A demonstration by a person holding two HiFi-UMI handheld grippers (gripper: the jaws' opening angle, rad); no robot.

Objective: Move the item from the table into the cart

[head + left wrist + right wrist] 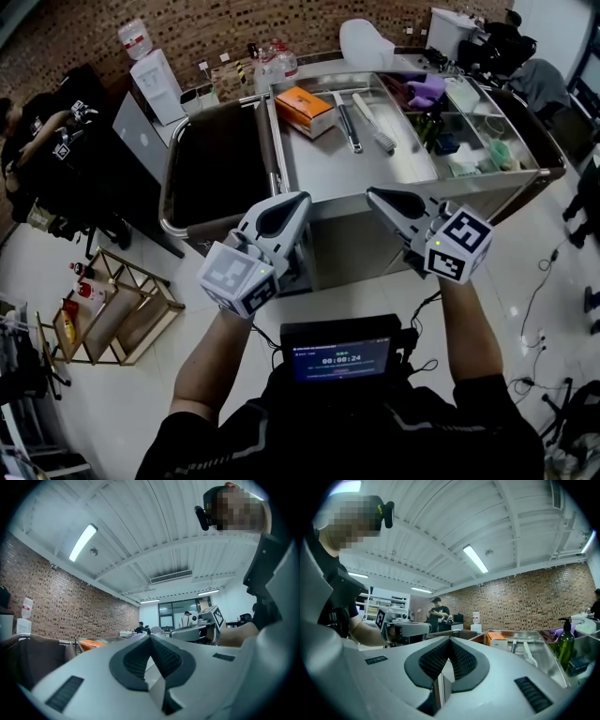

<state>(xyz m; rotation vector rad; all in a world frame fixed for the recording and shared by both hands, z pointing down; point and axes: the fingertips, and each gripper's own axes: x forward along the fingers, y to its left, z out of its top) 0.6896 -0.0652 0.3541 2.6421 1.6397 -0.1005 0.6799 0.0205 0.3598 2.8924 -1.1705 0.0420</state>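
An orange box (304,110) lies on the steel table (356,173), with a metal tool (345,122) and a white brush (373,124) to its right. The cart (169,187), lined in black, stands against the table's left end. My left gripper (302,199) and right gripper (372,194) hover side by side before the table's near edge, both shut and holding nothing. The left gripper view shows its jaws (150,635) closed, the orange box (93,644) far behind. In the right gripper view the jaws (450,639) are closed too, with the box (497,640) beyond.
Bins at the table's right end hold a purple item (427,89) and a green bottle (565,644). A water dispenser (155,80) stands behind the cart. A wooden rack (117,309) sits on the floor at left. People stand in the background.
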